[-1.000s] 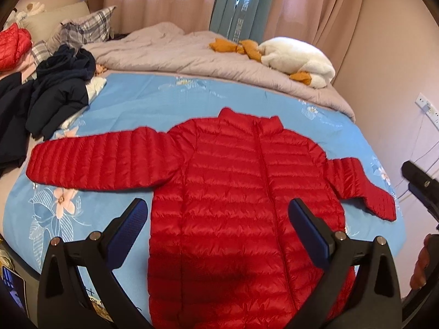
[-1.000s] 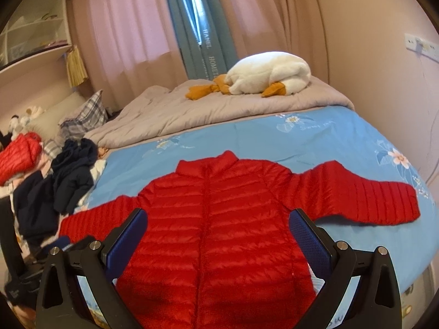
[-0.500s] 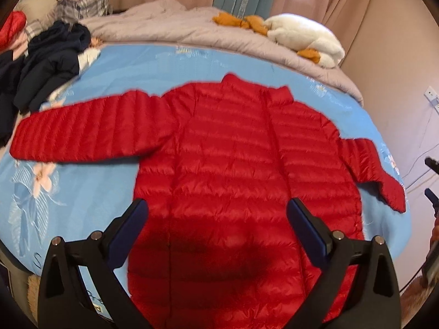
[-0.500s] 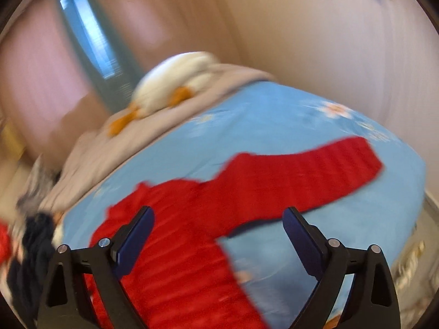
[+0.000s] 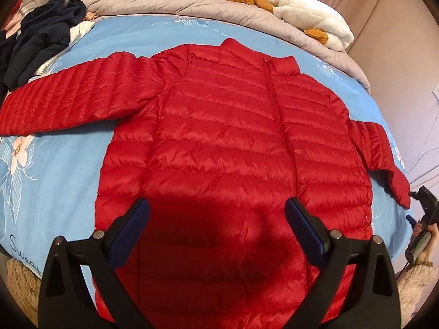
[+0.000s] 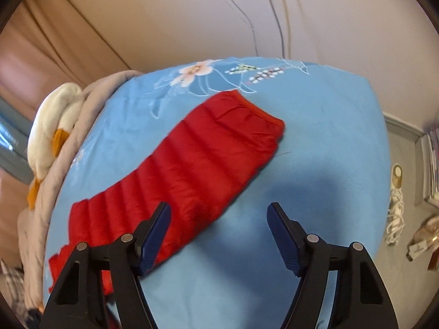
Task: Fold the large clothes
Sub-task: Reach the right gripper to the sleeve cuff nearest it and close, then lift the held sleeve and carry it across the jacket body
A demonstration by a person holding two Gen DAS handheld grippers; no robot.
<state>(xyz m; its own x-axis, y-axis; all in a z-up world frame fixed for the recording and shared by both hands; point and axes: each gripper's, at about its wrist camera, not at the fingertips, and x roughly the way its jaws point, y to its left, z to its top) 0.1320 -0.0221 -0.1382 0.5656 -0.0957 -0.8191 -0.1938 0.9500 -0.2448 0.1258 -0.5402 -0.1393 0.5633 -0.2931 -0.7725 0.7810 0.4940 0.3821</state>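
Observation:
A red quilted puffer jacket (image 5: pixel 227 137) lies flat, front up, on the blue floral bedsheet (image 5: pixel 55 181), both sleeves spread out. My left gripper (image 5: pixel 216 216) is open and empty, above the jacket's lower front. My right gripper (image 6: pixel 218 219) is open and empty, hovering over the jacket's right sleeve (image 6: pixel 192 170) near its cuff (image 6: pixel 255 112); its left finger (image 6: pixel 156 230) is over the sleeve, its right over bare sheet (image 6: pixel 315 150). The right gripper also shows at the left wrist view's right edge (image 5: pixel 425 205).
A pile of dark clothes (image 5: pixel 38 41) lies at the bed's far left. A grey duvet (image 5: pixel 164 0) and a white plush goose (image 5: pixel 310 22) lie at the head of the bed. A wall (image 6: pixel 192 13) runs close along the bed's right side; cables and clutter (image 6: pixel 397 205) lie on the floor.
The left gripper moved forward and lower over the jacket. The right gripper swung right and down, from facing the whole jacket to hovering over the right sleeve's cuff end.

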